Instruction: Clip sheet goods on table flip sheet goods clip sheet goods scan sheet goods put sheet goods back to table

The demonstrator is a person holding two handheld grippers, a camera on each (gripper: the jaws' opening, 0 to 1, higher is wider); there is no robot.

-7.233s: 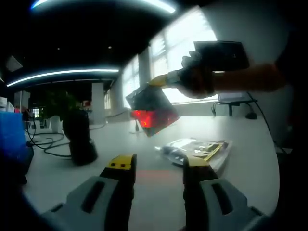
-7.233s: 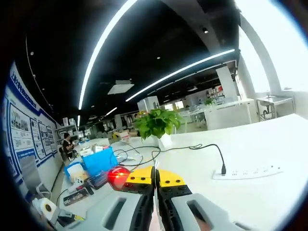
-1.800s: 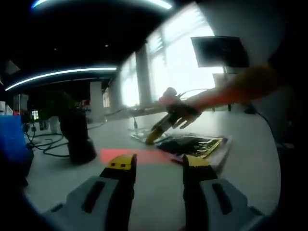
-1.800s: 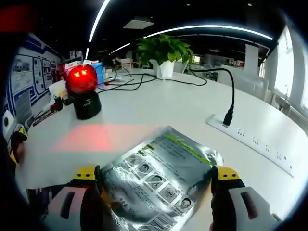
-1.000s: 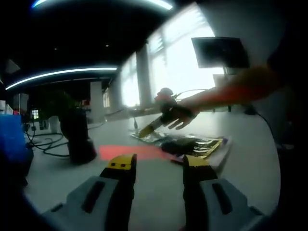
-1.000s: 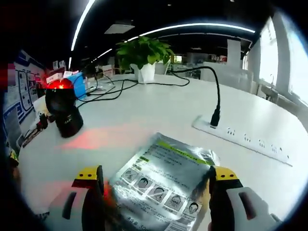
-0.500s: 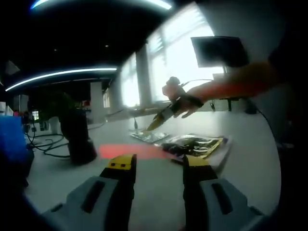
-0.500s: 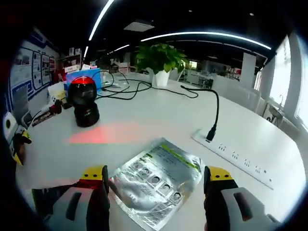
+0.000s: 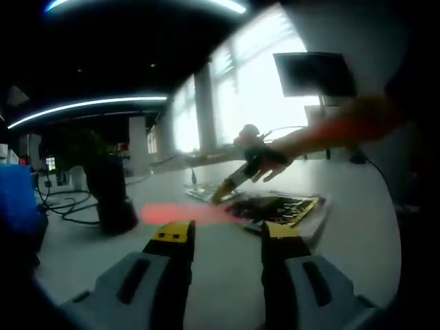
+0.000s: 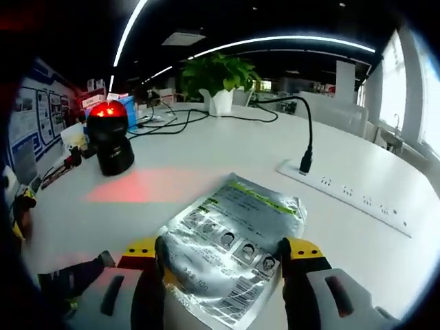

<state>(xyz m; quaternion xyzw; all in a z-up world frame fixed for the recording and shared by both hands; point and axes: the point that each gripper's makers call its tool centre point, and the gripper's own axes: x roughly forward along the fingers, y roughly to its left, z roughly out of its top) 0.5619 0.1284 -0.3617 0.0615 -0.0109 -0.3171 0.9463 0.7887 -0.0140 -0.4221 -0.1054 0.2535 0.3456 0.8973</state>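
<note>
A silver foil packet (image 10: 230, 240) printed with small pictures lies flat on the white table (image 10: 227, 148). My right gripper (image 10: 220, 249) hangs low over the packet's near end, open, with a yellow-tipped jaw on each side. In the left gripper view a hand holds that right gripper (image 9: 230, 187) tip-down on the packet (image 9: 206, 195), beside a pile of dark and yellow packets (image 9: 282, 207). My left gripper (image 9: 225, 232) stays open above bare table. The black scanner (image 10: 110, 141) glows red on top and throws a red patch (image 10: 148, 185) on the table.
A white power strip (image 10: 354, 198) with a black cable plugged in runs along the right. A potted plant (image 10: 218, 79), several cables and a blue box (image 10: 113, 100) stand behind the scanner. A dark packet pile (image 10: 72, 275) lies at the lower left.
The right gripper has come down and closer to the silver packet after lifting off it half a second ago. The packet lies on the table. The left gripper has not moved.
</note>
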